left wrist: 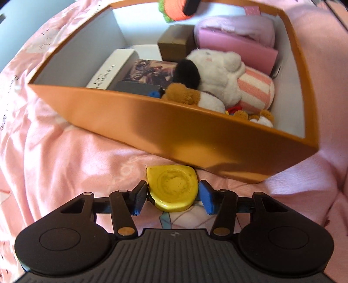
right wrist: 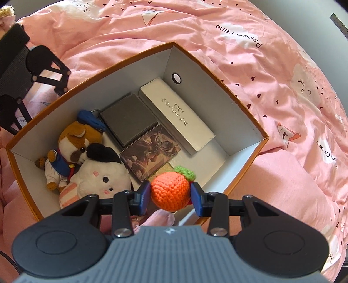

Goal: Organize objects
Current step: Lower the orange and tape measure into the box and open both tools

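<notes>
An orange box [left wrist: 174, 135] with a white inside lies on the pink bedspread. It holds plush toys and small boxes. My left gripper [left wrist: 173, 197] is shut on a yellow tape measure [left wrist: 174, 187], just outside the box's near wall. My right gripper [right wrist: 170, 194] is shut on a crocheted orange [right wrist: 169, 190] with a green leaf, held above the inside of the box [right wrist: 245, 122]. The orange also shows at the top of the left wrist view [left wrist: 174, 9].
In the box lie a white plush [right wrist: 102, 176], a brown dog plush [right wrist: 71, 139], a long white case [right wrist: 176, 113], a grey box [right wrist: 128, 119], a picture box [right wrist: 150, 152], a brown carton [left wrist: 174, 42] and pink items [left wrist: 235, 39]. The left gripper shows at the left [right wrist: 43, 65].
</notes>
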